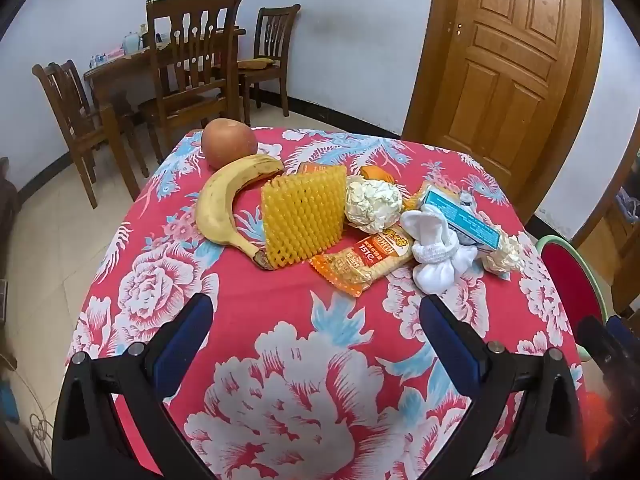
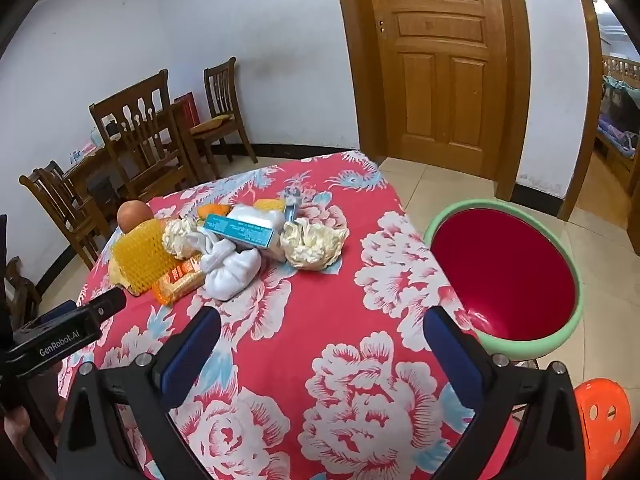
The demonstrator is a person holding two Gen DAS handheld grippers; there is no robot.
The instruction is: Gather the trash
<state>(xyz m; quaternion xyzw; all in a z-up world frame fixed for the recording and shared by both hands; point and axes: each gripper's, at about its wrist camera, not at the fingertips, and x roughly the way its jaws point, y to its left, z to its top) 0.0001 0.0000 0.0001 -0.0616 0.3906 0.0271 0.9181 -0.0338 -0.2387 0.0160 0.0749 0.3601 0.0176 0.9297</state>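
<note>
With both my left gripper [image 1: 316, 316] and right gripper [image 2: 322, 330] wide open and empty, I judge the crumpled paper ball [image 2: 313, 245] light and squashy, best pinched across its middle.

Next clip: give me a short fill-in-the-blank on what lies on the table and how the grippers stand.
1. The banana curves beside a yellow foam ____.
2. The bin off the table's edge has a green rim and a ____ inside.
3. The left gripper and right gripper both stand ____, with nothing between their fingers.
4. The teal box rests on the white ____.

Missing words: net; red; open; socks
</note>
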